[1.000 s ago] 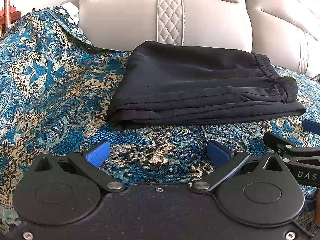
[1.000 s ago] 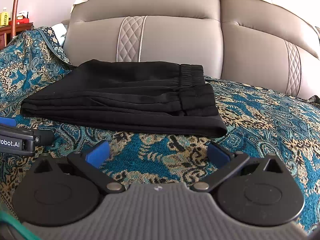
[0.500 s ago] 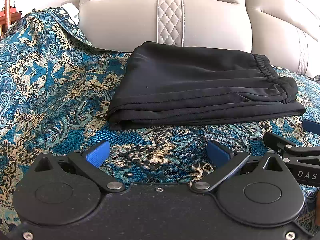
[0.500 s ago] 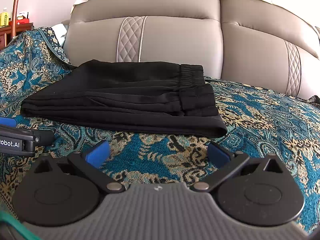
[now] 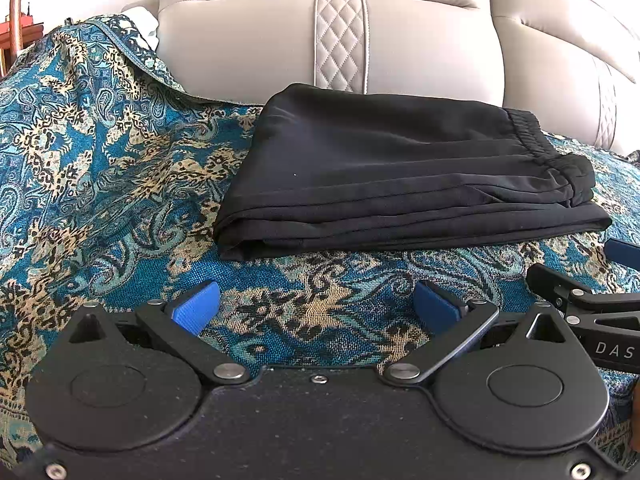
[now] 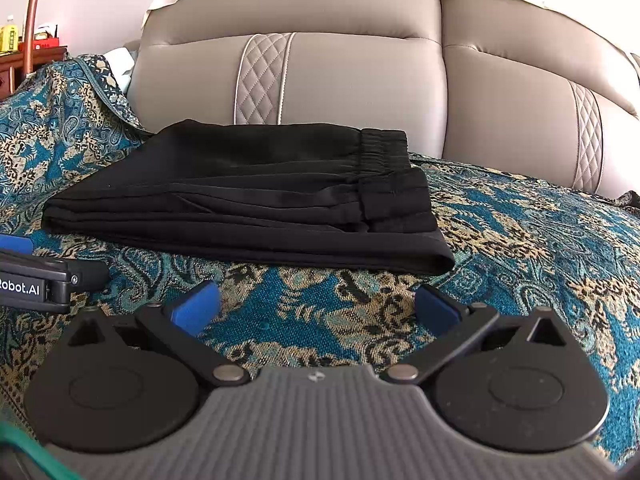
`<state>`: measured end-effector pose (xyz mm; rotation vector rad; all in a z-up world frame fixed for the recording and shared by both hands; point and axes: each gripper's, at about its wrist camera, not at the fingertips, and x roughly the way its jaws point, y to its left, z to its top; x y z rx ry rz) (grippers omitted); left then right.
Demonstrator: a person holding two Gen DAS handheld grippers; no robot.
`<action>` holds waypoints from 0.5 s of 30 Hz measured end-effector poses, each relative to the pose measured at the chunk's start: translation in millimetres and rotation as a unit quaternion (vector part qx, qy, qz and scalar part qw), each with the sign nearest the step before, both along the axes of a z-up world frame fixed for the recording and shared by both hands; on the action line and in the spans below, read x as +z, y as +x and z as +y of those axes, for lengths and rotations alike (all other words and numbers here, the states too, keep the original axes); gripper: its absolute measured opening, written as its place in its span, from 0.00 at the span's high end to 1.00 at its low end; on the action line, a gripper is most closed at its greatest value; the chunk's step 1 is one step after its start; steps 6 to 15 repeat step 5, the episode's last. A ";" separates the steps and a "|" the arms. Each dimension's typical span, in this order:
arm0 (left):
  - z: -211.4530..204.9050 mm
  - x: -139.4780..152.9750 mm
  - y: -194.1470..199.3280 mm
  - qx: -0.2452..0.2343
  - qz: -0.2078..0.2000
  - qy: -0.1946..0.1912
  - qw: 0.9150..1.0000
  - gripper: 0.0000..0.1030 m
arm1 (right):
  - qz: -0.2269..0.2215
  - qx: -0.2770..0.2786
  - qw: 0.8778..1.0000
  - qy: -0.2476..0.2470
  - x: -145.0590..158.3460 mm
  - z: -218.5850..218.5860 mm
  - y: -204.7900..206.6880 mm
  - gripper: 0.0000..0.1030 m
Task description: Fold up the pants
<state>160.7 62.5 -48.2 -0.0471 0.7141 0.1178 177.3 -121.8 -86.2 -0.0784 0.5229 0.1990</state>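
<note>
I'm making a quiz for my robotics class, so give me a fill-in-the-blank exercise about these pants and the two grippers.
1. The pants lie ____ in a flat stack on the blanket.
2. The left gripper is ____ and holds nothing.
3. The color of the pants is ____.
4. The right gripper sits short of the pants, with ____ between its blue fingers.

Missing words: folded; open; black; nothing

Black pants (image 5: 392, 168) on a teal-and-gold paisley bedspread (image 5: 100, 152) — grey quilted headboard (image 6: 360, 80), blue-padded black claws.
</note>
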 end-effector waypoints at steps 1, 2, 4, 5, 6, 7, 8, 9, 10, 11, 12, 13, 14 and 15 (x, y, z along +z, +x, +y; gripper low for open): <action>-0.2 0.0 -0.1 0.000 0.000 0.000 1.000 0.00 | 0.000 0.000 1.000 0.000 -0.1 0.2 0.2 0.00; -0.1 0.0 0.3 0.000 0.000 0.000 1.000 0.00 | 0.000 0.000 1.000 0.000 -0.1 0.1 0.2 0.00; -0.2 -0.1 -0.2 0.000 0.000 0.000 1.000 0.00 | 0.000 0.000 1.000 0.000 -0.1 0.0 0.0 0.00; -0.2 -0.1 -0.2 0.000 0.000 0.000 1.000 0.00 | 0.000 0.000 1.000 0.000 -0.2 -0.1 -0.1 0.00; -0.2 -0.1 -0.2 0.000 0.000 0.000 1.000 0.00 | 0.000 0.000 1.000 0.000 -0.2 -0.1 -0.1 0.00; -0.2 -0.1 -0.2 0.000 0.000 0.000 1.000 0.00 | 0.000 0.000 1.000 0.000 -0.2 -0.1 -0.1 0.00; -0.2 -0.1 -0.2 0.000 0.000 0.000 1.000 0.00 | 0.000 0.000 1.000 0.000 -0.2 -0.1 -0.1 0.00; -0.2 -0.1 -0.2 0.000 0.000 0.000 1.000 0.00 | 0.000 0.000 1.000 0.000 -0.2 -0.1 -0.1 0.00; -0.2 -0.1 -0.2 0.000 0.000 0.000 1.000 0.00 | 0.000 0.000 1.000 0.000 -0.2 -0.1 -0.1 0.00; -0.2 -0.1 -0.2 0.000 0.000 0.000 1.000 0.00 | 0.000 0.000 1.000 0.000 -0.2 -0.1 -0.1 0.00; -0.2 -0.1 -0.2 0.000 0.000 0.000 1.000 0.00 | 0.000 0.000 1.000 0.000 -0.2 -0.1 -0.1 0.00; -0.2 -0.1 -0.2 0.000 0.000 0.000 1.000 0.00 | 0.000 0.000 1.000 0.000 -0.2 -0.1 -0.1 0.00; -0.2 -0.1 -0.2 0.000 0.000 0.000 1.000 0.00 | 0.000 0.000 1.000 0.000 -0.2 -0.1 -0.1 0.00; -0.2 -0.1 -0.2 0.000 0.000 0.000 1.000 0.00 | 0.000 0.000 1.000 0.000 -0.2 -0.1 -0.1 0.00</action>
